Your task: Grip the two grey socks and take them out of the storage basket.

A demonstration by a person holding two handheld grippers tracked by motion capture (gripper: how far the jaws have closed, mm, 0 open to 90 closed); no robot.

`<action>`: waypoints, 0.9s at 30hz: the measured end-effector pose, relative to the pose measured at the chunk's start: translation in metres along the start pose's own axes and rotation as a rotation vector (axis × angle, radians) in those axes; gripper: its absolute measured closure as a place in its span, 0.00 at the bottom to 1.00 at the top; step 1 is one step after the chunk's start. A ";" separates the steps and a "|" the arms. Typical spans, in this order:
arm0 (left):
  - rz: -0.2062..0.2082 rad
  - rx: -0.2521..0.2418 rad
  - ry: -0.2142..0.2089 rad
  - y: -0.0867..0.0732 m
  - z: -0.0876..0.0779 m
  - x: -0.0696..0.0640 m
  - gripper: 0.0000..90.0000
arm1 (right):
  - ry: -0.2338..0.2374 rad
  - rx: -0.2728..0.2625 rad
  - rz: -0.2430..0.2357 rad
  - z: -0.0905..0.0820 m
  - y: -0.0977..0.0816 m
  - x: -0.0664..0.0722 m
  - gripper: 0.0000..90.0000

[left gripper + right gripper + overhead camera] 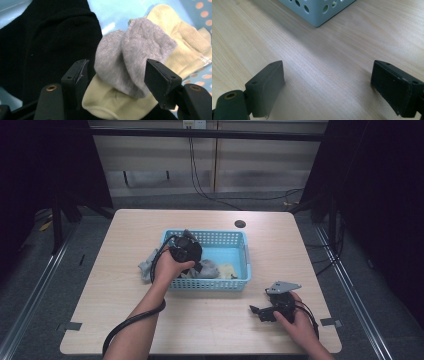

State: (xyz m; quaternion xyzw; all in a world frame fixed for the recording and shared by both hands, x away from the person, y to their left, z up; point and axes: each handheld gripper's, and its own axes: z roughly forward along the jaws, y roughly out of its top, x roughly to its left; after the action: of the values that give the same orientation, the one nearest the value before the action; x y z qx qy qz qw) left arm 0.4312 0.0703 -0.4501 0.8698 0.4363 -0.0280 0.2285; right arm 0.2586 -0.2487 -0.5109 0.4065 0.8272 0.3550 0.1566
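Near right corner of table (200, 320): right gripper (327, 82) low over bare wood, jaws spread, nothing between; farther, mid-table, blue basket (240, 282): left gripper (120, 82) inside, jaws released, straddling grey sock (130, 60) atop cream sock (190, 42), beside black sock (45, 42).

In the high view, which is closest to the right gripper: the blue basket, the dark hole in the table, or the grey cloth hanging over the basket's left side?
From the right gripper:
1. Blue basket, just ahead, left.
2. Dark hole, beyond the basket.
3. Grey cloth, far left.

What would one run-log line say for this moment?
left gripper: open, over grey knitted sock in blue plastic basket | right gripper: open, above wooden table
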 end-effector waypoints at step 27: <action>0.037 0.067 0.017 0.007 -0.024 -0.002 0.99 | 0.001 -0.002 -0.002 0.000 0.000 0.000 0.12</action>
State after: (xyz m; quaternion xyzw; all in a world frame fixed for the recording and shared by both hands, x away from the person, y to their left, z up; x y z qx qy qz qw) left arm 0.4321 0.0748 -0.4257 0.8852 0.4207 -0.0309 0.1959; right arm 0.2587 -0.2488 -0.5110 0.4053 0.8273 0.3557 0.1570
